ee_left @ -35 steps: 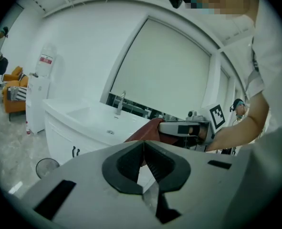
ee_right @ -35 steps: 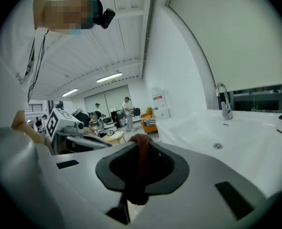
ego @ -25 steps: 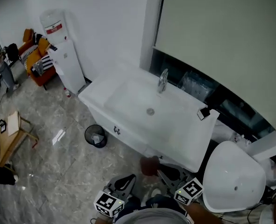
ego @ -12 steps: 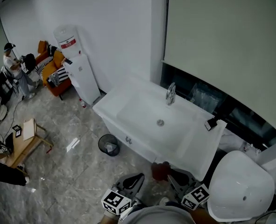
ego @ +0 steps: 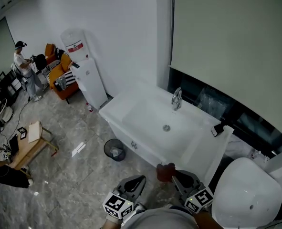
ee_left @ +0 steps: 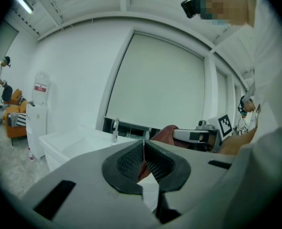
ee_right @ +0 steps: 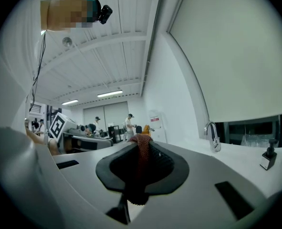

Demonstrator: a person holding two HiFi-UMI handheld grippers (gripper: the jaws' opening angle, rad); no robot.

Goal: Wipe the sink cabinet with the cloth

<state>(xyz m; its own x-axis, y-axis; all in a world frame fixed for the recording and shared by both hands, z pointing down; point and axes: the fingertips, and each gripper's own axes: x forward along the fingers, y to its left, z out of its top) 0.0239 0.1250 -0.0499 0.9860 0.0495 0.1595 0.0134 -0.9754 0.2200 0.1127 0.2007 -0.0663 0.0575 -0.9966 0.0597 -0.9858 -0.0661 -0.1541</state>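
The white sink cabinet stands against the wall, with a chrome faucet at its back. In the head view my right gripper is just below the cabinet's near right corner. It is shut on a dark red cloth, which bunches up at its tip. In the right gripper view the cloth runs pinched between the pads of that gripper. My left gripper hangs to the left of it, shut with nothing between its jaws. The cloth shows just beyond the left gripper's tips.
A water dispenser stands left of the cabinet, and a small black bin sits on the floor at its front. A round white basin fills the lower right. A small black item sits on the counter's right corner. A person stands by an orange sofa far left.
The head view has shifted, so the sink now sits further right and lower in the picture. Both grippers stay at the bottom edge, and the right one holds the cloth throughout.
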